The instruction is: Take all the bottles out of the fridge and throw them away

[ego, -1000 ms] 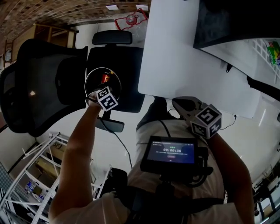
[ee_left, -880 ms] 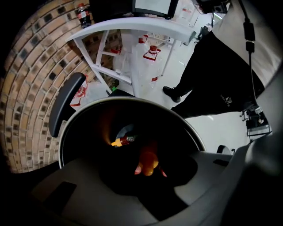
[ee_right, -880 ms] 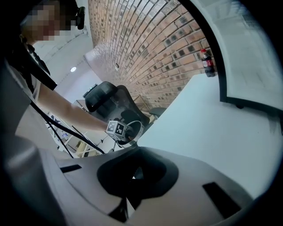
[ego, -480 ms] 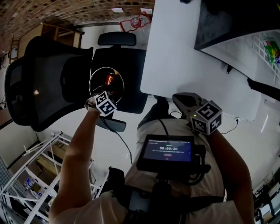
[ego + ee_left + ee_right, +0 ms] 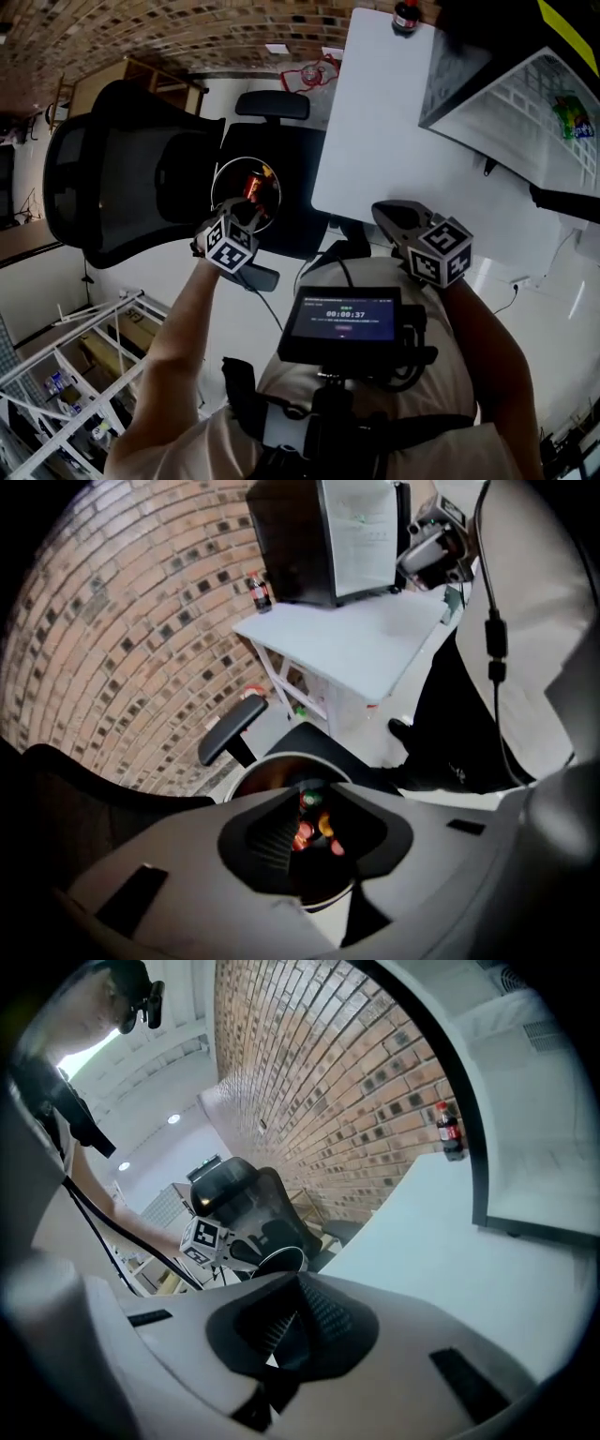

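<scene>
1. A dark cola bottle (image 5: 449, 1131) with a red label stands upright at the far corner of the white tabletop (image 5: 441, 1269), beside the black fridge (image 5: 286, 536) and well apart from both tongs.
2. Other bottles (image 5: 302, 832), showing red and orange, lie in the round bin (image 5: 217, 180), directly below the left tongs (image 5: 242, 217).
3. The left tongs' jaws stand apart, have just been closing, and have nothing between them.
4. The right tongs (image 5: 279, 1333) are closed and empty, by the tabletop's near edge.
</scene>
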`<state>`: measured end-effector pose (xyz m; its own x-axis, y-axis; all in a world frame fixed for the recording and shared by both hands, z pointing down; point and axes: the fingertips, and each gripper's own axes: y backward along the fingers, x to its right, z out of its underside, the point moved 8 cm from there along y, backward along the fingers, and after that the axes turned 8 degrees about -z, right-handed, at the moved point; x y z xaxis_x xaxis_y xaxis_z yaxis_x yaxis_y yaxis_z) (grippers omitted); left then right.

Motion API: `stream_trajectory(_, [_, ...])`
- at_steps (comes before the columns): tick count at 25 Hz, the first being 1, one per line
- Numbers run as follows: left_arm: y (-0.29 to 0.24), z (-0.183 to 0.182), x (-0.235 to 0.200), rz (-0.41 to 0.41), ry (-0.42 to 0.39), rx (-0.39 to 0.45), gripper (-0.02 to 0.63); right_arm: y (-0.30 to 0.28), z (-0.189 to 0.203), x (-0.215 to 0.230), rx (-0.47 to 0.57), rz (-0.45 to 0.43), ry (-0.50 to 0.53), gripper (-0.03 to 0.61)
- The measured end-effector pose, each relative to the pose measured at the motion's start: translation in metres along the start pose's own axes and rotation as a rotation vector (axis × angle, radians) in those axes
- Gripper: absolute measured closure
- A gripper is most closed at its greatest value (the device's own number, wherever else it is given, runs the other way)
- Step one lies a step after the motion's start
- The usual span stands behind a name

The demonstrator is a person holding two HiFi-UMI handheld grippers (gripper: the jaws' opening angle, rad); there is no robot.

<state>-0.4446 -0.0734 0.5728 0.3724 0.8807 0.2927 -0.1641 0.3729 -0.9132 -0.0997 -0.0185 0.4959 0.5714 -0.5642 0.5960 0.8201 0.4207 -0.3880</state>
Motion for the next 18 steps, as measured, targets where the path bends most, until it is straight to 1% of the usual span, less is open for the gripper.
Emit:
stream_trajectory(1, [0.007, -0.007, -0.002, -0.023, 0.024, 0.038, 0.562, 0.001, -0.003, -0.001, 0.011, 0.000, 0.007, 0.577])
stream_trajectory(2, [0.016, -0.018, -0.005, -0.047, 0.043, 0.079, 0.603, 0.003, -0.006, -0.001, 0.024, 0.001, 0.015, 0.577])
stream_trajectory(3, [0.026, -0.032, -0.009, -0.068, 0.061, 0.121, 0.612, 0.005, -0.009, -0.002, 0.040, 0.003, 0.024, 0.577])
stream_trajectory(7, [0.061, -0.087, -0.025, -0.121, 0.171, 0.273, 0.612, 0.018, -0.022, -0.001, 0.113, 0.025, 0.045, 0.577])
stream_trajectory(9, [0.074, -0.113, -0.029, -0.126, 0.223, 0.345, 0.612, 0.027, -0.027, 0.001, 0.142, 0.039, 0.052, 0.577])
stream_trajectory(11, [0.082, -0.139, -0.027, -0.119, 0.253, 0.416, 0.612, 0.039, -0.028, 0.003, 0.165, 0.055, 0.054, 0.577])
stream_trajectory(13, [0.086, -0.168, -0.021, -0.086, 0.269, 0.493, 0.612, 0.054, -0.028, 0.006, 0.194, 0.083, 0.050, 0.577])
stream_trajectory(15, [0.089, -0.198, -0.012, -0.038, 0.272, 0.571, 0.612, 0.071, -0.027, 0.009, 0.225, 0.118, 0.046, 0.577])
stream_trajectory(18, [0.091, -0.241, 0.007, 0.023, 0.232, 0.646, 0.612, 0.096, -0.024, 0.015, 0.259, 0.157, 0.044, 0.577])
